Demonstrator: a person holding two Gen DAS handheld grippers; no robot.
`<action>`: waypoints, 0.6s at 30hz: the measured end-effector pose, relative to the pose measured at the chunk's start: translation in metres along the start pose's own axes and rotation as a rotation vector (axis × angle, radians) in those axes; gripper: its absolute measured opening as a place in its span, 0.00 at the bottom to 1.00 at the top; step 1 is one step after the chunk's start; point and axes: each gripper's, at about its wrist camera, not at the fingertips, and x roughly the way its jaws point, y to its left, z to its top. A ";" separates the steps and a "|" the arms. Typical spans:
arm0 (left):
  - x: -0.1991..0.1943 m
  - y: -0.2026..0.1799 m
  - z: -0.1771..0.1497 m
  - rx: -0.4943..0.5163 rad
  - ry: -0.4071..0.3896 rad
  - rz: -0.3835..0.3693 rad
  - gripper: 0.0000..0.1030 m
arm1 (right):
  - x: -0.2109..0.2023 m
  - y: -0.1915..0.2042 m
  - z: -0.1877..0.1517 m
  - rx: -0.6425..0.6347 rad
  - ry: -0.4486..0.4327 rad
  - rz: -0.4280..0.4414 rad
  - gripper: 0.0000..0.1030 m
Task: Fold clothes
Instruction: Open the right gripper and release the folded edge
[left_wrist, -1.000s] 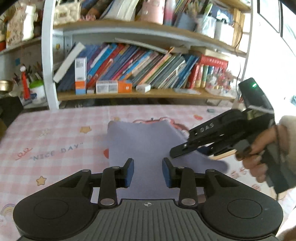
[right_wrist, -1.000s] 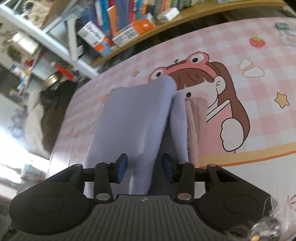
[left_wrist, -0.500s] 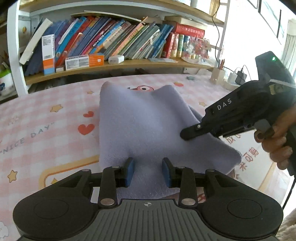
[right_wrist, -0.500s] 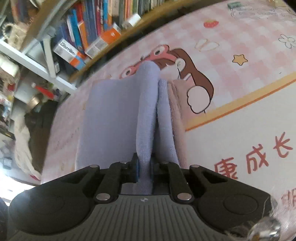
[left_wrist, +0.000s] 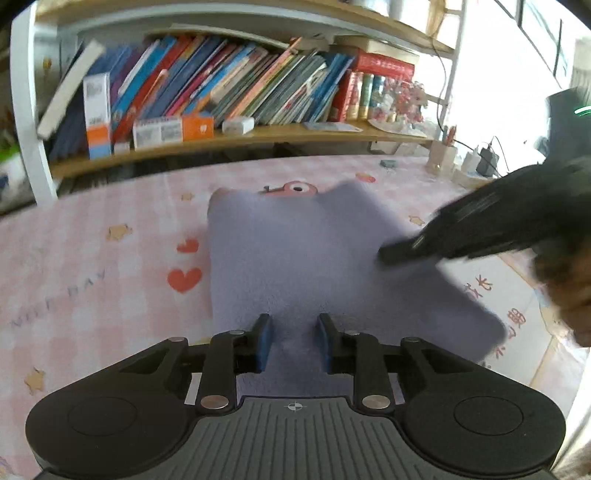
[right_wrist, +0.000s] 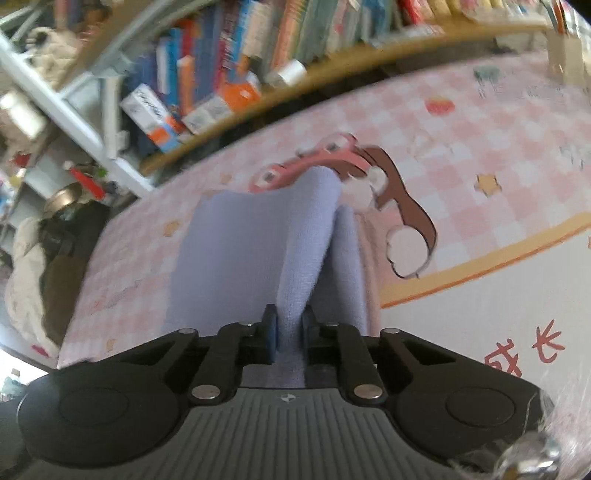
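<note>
Pink layer (right_wrist: 364, 254) beneath lilac cloth (right_wrist: 236, 251)

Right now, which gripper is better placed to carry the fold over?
Right. The right gripper is already clamped on a raised fold of the cloth. The left gripper has been closing, but its jaws stand apart over the near edge, gripping nothing.

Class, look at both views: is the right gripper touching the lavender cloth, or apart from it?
Touching. In the right wrist view the right gripper has its jaws pinched on a raised fold of the lavender cloth.
</note>
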 end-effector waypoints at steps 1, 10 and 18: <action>0.001 0.003 0.000 -0.021 0.002 -0.008 0.25 | -0.010 0.004 0.000 -0.009 -0.021 0.031 0.11; 0.003 -0.002 0.002 -0.015 0.026 -0.005 0.27 | 0.015 -0.008 -0.012 -0.027 0.022 -0.093 0.11; -0.036 -0.012 0.008 -0.005 -0.069 0.033 0.44 | -0.022 0.023 -0.018 -0.138 -0.058 -0.163 0.59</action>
